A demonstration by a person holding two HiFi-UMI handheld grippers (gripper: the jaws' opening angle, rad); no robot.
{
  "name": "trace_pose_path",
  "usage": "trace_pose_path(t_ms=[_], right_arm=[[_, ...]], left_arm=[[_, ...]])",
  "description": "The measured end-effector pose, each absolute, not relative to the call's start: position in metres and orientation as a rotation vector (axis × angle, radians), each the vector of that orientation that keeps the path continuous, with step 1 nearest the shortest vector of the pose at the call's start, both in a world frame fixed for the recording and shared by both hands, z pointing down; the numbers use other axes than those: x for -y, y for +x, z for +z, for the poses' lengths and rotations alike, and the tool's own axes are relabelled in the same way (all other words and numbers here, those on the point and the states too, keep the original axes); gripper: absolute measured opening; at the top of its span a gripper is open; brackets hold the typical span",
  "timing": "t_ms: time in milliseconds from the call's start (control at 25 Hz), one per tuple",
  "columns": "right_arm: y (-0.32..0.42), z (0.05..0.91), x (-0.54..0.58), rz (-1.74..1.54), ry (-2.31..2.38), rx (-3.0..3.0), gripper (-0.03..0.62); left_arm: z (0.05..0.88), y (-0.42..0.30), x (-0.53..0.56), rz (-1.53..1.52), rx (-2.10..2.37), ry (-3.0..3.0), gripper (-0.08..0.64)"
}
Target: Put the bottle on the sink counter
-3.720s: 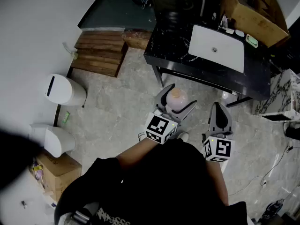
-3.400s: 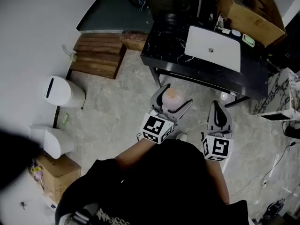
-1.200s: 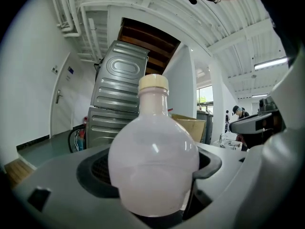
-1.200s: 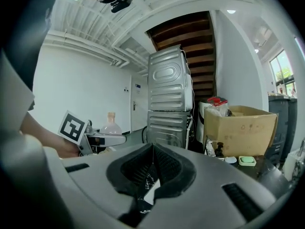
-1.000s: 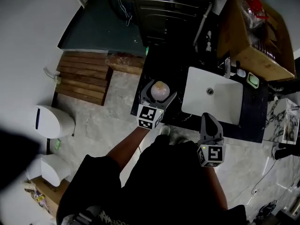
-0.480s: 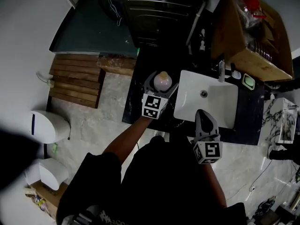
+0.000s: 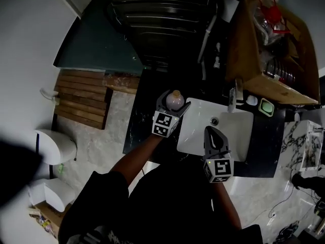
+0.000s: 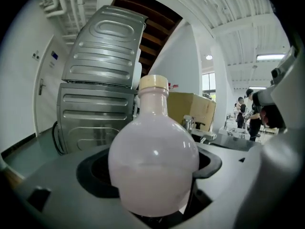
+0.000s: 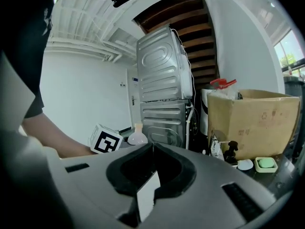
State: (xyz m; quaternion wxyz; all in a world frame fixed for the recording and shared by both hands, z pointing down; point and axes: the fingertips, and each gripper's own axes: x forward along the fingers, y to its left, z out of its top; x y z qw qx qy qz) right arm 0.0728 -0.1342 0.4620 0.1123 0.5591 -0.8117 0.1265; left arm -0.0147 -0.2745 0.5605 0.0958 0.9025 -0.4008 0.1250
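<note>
A round-bellied pale pink bottle [image 7: 174, 100] with a cream cap is held upright in my left gripper [image 7: 173, 101], whose jaws are shut on its belly. The bottle [image 8: 152, 151] fills the left gripper view. It hangs over the black marble sink counter [image 7: 142, 121], just left of the white basin [image 7: 231, 136]. My right gripper [image 7: 214, 136] is shut with nothing in it, over the basin's near part. In the right gripper view its jaw tips [image 9: 152, 149] meet, and the bottle [image 9: 137, 136] shows small at the left.
A tap [image 7: 232, 96] stands at the basin's back edge, with a green soap dish [image 7: 266, 107] to its right. A large cardboard box [image 7: 264, 39] sits behind. A steel washing machine [image 7: 157, 19] stands beyond the counter. Wooden pallets [image 7: 81, 98] and white bins [image 7: 53, 146] lie on the floor, left.
I have walked up to the sink: both grippers moved from above the floor to over the counter. The bottle stays held in the left gripper, now beside the basin.
</note>
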Motion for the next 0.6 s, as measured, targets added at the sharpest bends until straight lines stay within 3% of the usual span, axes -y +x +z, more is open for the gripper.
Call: trace_pose_path(t_ms=[600], right_arm=[[0.107, 0.500, 0.187, 0.437, 1.554, 2.383, 0.039]], left_arm=[[0.644, 0.024, 0.356, 0.653, 1.207, 2.605, 0.408]])
